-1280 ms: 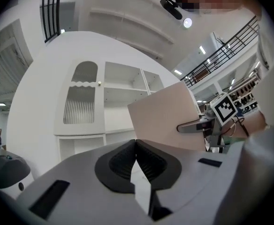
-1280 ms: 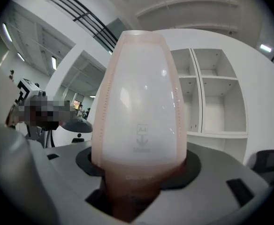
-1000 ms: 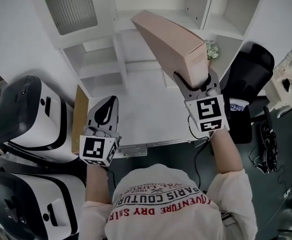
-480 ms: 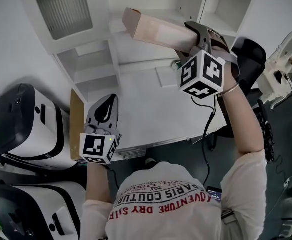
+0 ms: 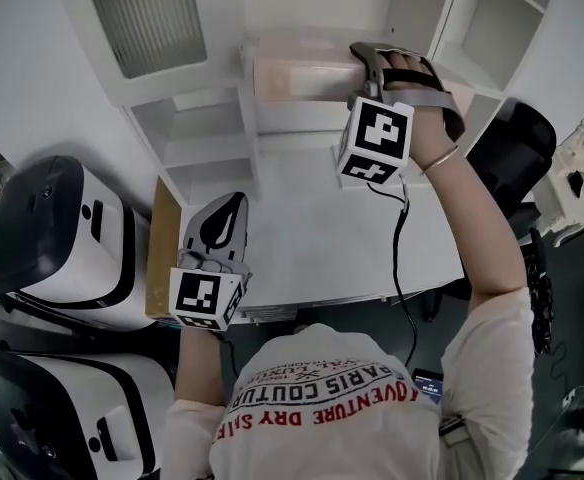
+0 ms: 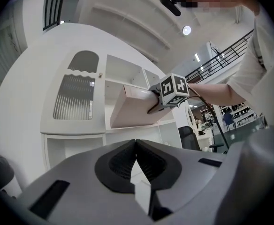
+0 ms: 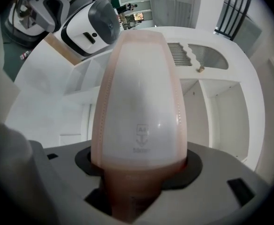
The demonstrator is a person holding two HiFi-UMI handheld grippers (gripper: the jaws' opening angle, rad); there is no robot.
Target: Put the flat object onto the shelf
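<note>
The flat object is a pale pink wrapped pack (image 5: 297, 68), lying level with its far end at the white shelf unit (image 5: 212, 98). My right gripper (image 5: 364, 63) is shut on the pack's near end, raised high in front of the shelf. In the right gripper view the pack (image 7: 141, 102) fills the space between the jaws of the gripper (image 7: 139, 172) and points at the shelf compartments (image 7: 212, 107). My left gripper (image 5: 227, 208) stays low over the table's left front, shut and empty. The left gripper view shows its closed tips (image 6: 136, 144) and the pack (image 6: 134, 109) beyond them.
A white table (image 5: 312, 238) stands under the shelf, with a brown board (image 5: 162, 248) at its left edge. Two large white and black machines (image 5: 62, 238) sit at the left. A black chair (image 5: 512, 138) is at the right.
My right gripper has swung the pack from steeply tilted to level and carried it left and up to the shelf. The left gripper has barely moved.
</note>
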